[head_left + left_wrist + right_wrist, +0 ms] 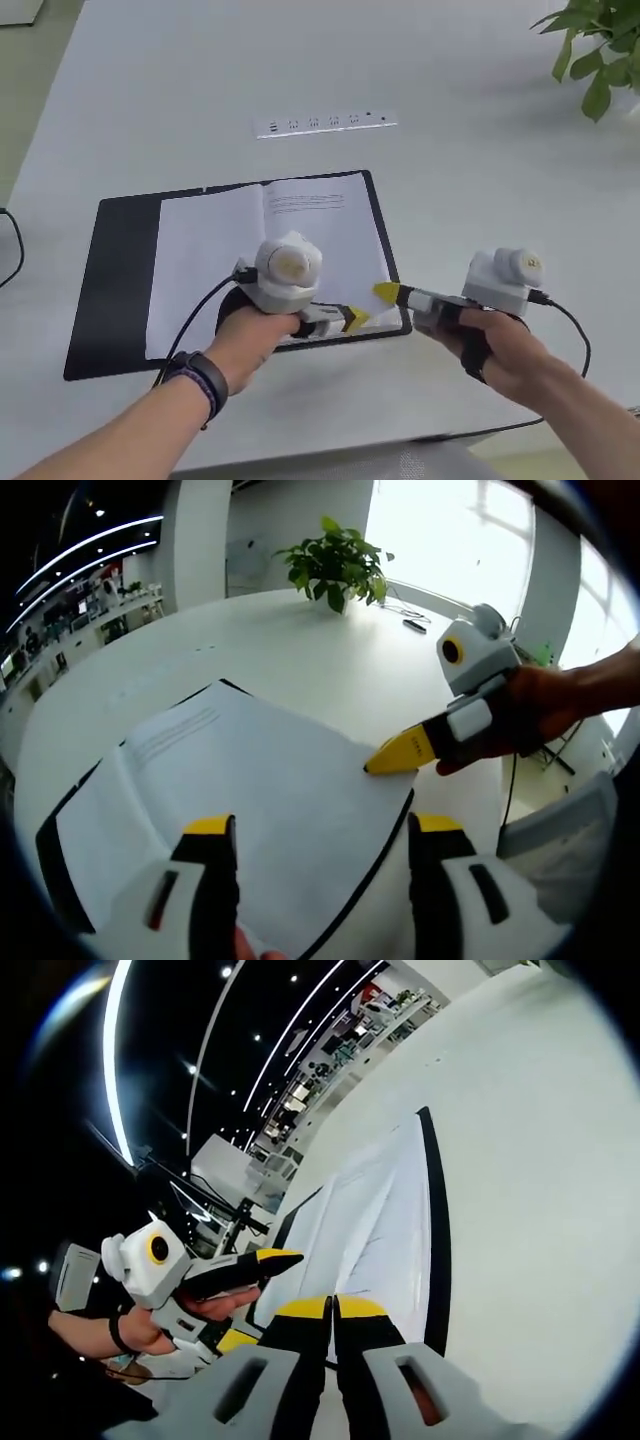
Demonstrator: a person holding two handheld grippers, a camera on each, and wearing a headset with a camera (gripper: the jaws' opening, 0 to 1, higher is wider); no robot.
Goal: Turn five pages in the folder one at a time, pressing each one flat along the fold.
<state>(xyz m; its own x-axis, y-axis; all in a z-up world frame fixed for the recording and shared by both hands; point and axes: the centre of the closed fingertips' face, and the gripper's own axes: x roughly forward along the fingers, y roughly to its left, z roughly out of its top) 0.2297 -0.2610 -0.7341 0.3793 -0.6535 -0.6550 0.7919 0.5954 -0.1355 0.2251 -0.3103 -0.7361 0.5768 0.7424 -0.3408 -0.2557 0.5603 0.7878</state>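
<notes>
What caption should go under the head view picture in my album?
The left tool and right tool, tips close together, at the right-hand page of the open folder on a white table.

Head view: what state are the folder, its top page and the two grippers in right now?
Folder: open, flat on the table.
Page: lying flat on the right side.
Left gripper: jaws open, over the page's near corner.
Right gripper: jaws shut, tips at the page's right edge; grip unclear.
</notes>
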